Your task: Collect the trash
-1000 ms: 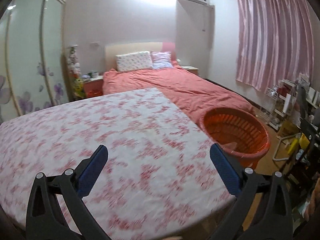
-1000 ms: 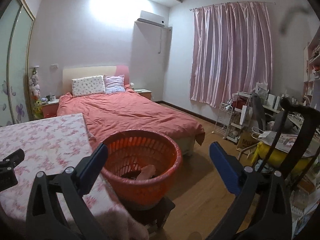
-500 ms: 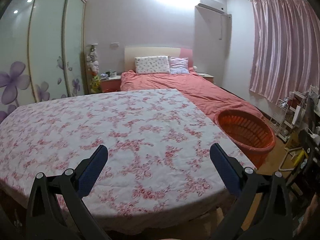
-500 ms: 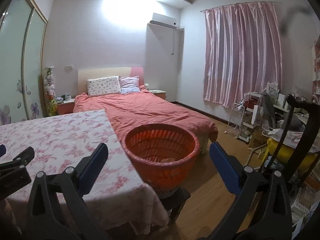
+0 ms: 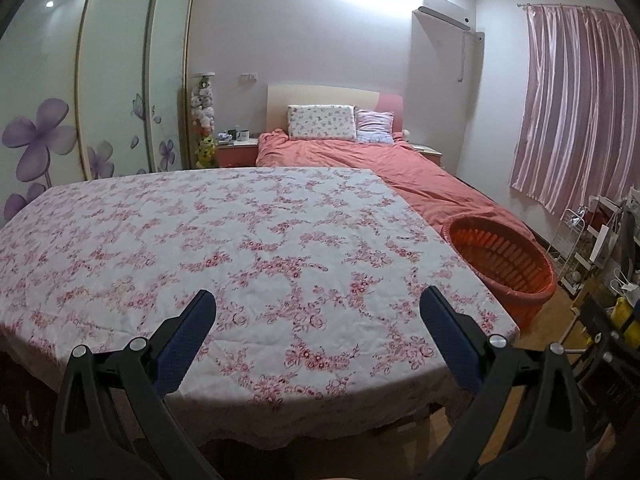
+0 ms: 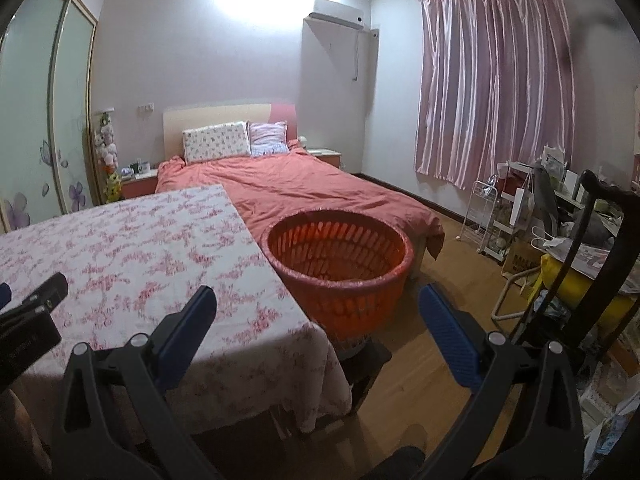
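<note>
The orange laundry basket (image 6: 338, 270) sits on the wooden floor just beside the table's right edge, in front of the foot of the bed (image 6: 288, 190) — something pale shows low inside it, too hidden to name. My left gripper (image 5: 318, 334) hangs over the near edge of the floral tablecloth (image 5: 240, 240), jaws spread wide and holding nothing. My right gripper (image 6: 318, 332) is likewise released and empty, pointing at the basket — the left one (image 6: 30, 316) shows at the frame's left edge.

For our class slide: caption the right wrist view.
Open right gripper faces an orange basket beside the floral-covered table.
</note>
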`<state>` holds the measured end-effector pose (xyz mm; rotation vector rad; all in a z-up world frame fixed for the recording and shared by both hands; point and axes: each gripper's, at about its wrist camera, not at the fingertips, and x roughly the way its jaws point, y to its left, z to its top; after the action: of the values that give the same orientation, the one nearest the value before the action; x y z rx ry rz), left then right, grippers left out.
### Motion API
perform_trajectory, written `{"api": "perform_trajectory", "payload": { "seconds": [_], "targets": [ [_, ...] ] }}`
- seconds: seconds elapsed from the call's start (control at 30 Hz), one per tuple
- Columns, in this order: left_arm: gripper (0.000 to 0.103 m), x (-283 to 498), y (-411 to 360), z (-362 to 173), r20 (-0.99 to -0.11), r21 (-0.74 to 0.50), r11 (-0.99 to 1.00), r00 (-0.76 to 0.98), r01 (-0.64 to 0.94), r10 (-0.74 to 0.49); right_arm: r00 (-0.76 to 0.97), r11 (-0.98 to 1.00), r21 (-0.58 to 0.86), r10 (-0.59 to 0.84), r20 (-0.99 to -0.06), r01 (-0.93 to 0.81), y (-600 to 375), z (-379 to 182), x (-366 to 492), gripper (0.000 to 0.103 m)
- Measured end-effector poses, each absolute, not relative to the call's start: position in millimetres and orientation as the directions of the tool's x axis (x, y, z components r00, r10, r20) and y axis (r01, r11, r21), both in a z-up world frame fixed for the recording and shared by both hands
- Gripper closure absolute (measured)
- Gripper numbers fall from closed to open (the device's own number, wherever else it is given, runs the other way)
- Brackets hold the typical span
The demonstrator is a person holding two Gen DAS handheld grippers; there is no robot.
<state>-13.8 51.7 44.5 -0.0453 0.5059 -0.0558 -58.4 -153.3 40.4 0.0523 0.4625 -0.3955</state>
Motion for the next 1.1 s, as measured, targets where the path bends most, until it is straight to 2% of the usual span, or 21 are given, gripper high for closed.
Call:
{"api": "perform_trajectory", "payload": {
  "seconds": [0.23,1.1],
  "targets": [
    [0.003,-15,54,40,-0.511,-0.050,0.998,0.858,0.026,-0.048,0.793,0.920,-0.046,-0.360,-0.491,0.389,-153,32,-56,0.004],
    [0.003,-18,46,37,-0.534,-0.005,1.000,0.846,0.003,-0.005,0.751,0.890,-0.073,-0.421,-0.508,0.450,-165,24,-51,0.004]
  ]
}}
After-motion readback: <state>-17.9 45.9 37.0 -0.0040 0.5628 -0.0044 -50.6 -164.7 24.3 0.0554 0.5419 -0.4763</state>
